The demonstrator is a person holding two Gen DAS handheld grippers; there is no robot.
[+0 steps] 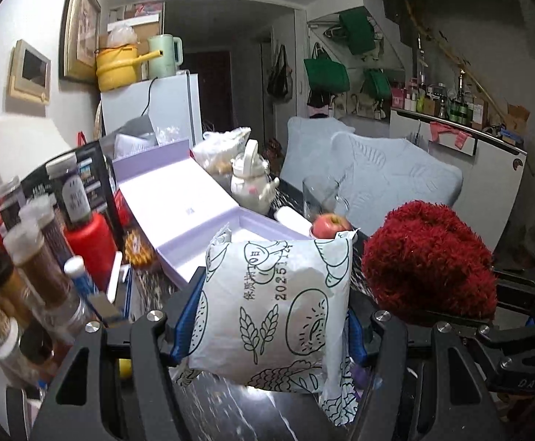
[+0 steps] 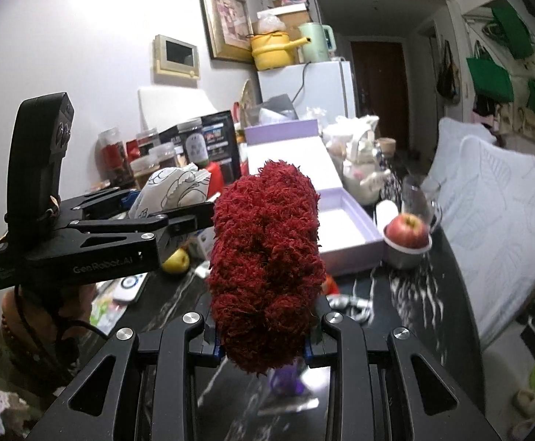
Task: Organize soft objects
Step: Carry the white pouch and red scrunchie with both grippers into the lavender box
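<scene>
We see a dark marbled bench (image 2: 407, 305) carrying an open lavender box (image 1: 194, 217). Near the box's right end an apple (image 2: 408, 230) sits in a small metal bowl (image 2: 407, 257), with a glass (image 1: 320, 193) just behind it. A white teapot (image 1: 250, 180) stands beside the box, spice jars (image 1: 36, 253) crowd the left, and a yellow pot (image 1: 116, 68) tops the fridge (image 1: 164, 103).

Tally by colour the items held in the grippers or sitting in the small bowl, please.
White: 1, printed bread bag in the left gripper
Red: 2, fuzzy red yarn bundle in the right gripper, apple in the bowl
Total: 3
</scene>
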